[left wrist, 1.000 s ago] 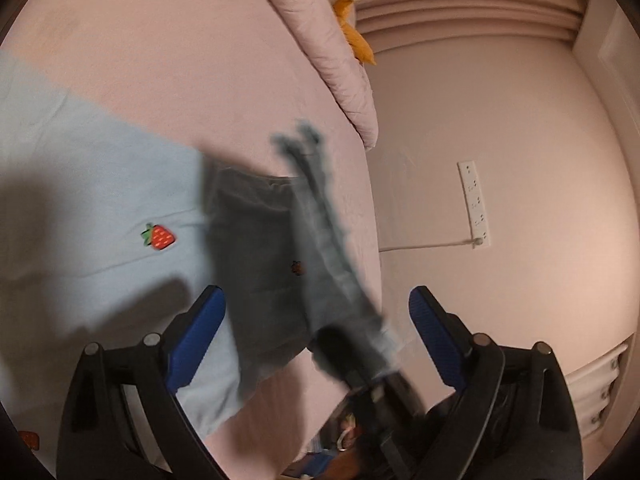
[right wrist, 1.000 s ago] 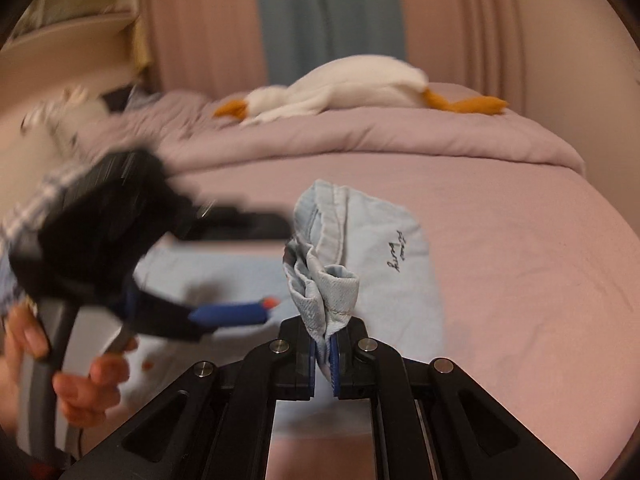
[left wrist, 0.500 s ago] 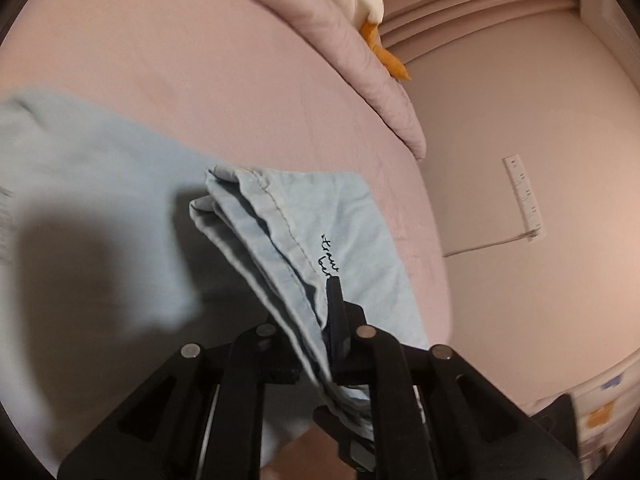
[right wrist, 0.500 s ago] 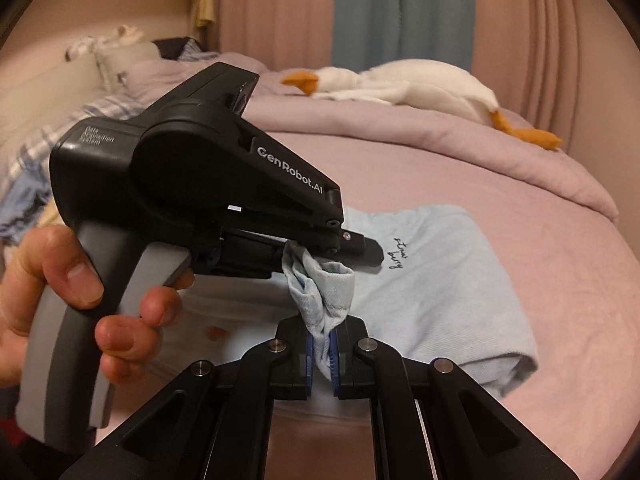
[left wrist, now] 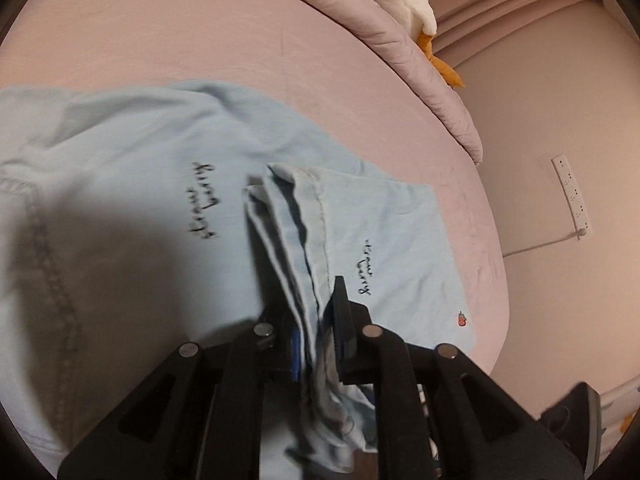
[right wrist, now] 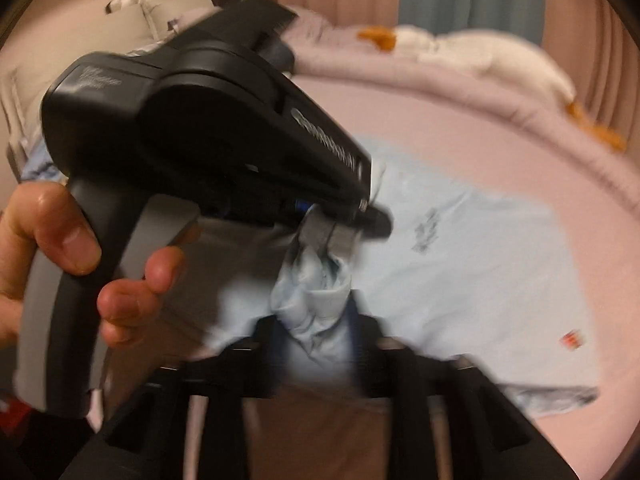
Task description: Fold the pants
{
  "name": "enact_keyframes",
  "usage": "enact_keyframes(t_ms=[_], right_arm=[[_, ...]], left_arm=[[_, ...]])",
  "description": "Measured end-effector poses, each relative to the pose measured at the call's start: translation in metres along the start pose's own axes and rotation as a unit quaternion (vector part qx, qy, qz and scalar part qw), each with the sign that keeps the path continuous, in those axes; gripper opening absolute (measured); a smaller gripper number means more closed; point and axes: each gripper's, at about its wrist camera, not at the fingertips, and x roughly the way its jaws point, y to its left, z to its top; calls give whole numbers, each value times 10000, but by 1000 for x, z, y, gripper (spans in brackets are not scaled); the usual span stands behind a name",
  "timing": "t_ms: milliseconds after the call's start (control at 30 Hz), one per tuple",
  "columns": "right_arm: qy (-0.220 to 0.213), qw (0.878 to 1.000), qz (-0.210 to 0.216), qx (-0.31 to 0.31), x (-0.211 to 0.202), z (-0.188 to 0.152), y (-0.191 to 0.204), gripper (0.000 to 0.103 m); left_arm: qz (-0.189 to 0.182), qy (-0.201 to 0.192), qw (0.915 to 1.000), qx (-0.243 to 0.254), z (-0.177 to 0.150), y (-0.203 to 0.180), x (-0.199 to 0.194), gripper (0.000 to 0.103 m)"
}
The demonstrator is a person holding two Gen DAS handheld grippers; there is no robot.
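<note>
Pale blue pants (left wrist: 140,200) with black script lie on the pink bed (left wrist: 200,40), one part folded over the rest. My left gripper (left wrist: 316,320) has the stacked hem layers pressed between its pads, and its jaws are starting to open. The right wrist view is blurred. There a hand (right wrist: 60,240) holds the left gripper (right wrist: 332,232), which pinches the cloth just above my right gripper (right wrist: 316,320). The right jaws are opening and stand apart, with a loose bunch of the pants (right wrist: 480,260) still between them.
A folded mauve quilt (left wrist: 400,40) and a white plush goose (right wrist: 480,52) lie along the far side of the bed. A power strip (left wrist: 572,196) hangs on the wall beyond the bed's edge. Pillows and clothes sit at the back left (right wrist: 160,4).
The left gripper went from wide open to closed on the hem beside the right gripper. Both then swung down over the bed with the cloth. The right jaws have now spread from tightly shut.
</note>
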Motion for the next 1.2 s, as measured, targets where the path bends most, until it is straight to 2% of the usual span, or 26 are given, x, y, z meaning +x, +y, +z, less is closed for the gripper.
enact_keyframes(t_ms=[33,67,200,267,300,400,467,600,633,733,767,833,867,933,1033,1133,1200], right_arm=[[46,9998,151,103,-3,-1,-3,52],[57,9996,239,127,-8,-1,-5,52],[-65,9943,933,512,-49,-3,-33,52],[-262,9902,1038,896,-69,-1,-58,52],[-328,9890,949,1083,-75,0,-73,52],[-251,9885,81,1490,-76,9,-111,48],[-245,9849,-108,1709,-69,18,-134,32],[53,9802,-481,1918,-36,27,-157,24],[165,9797,-554,1921,-29,27,-151,24],[563,9792,-902,1728,-8,22,-143,24],[684,9790,-969,1655,-2,18,-141,24],[633,9801,-1044,1568,-4,17,-137,24],[665,9794,-1075,1571,-6,18,-136,24],[743,9768,-1160,1638,-7,25,-134,24],[549,9811,-1067,1515,-23,26,-115,24],[620,9812,-975,1544,-20,15,-98,24],[636,9816,-1107,1417,-18,5,-85,24]], left_arm=[[14,-39,10000,25,1,-1,-4,24],[56,-113,9999,100,1,-3,-11,27],[329,-488,9970,504,2,-8,-42,28],[283,-605,9959,607,4,-14,-50,28],[204,-617,9956,670,4,-19,-52,27],[-98,-491,9949,872,2,-42,-43,27],[-187,-390,9936,1045,0,-61,-27,27],[-87,-3,9909,1340,-10,-85,14,26],[7,81,9900,1411,-12,-88,22,26],[758,410,9833,1602,-20,-83,43,25],[831,509,9831,1549,-20,-78,47,24],[793,470,9855,1422,-21,-65,43,12],[830,479,9855,1403,-22,-60,38,10],[785,481,9868,1334,-21,-53,34,9],[738,429,9882,1269,-23,-40,24,5],[678,389,9905,1133,-23,-29,16,5],[665,369,9907,1133,-29,-31,12,5]])
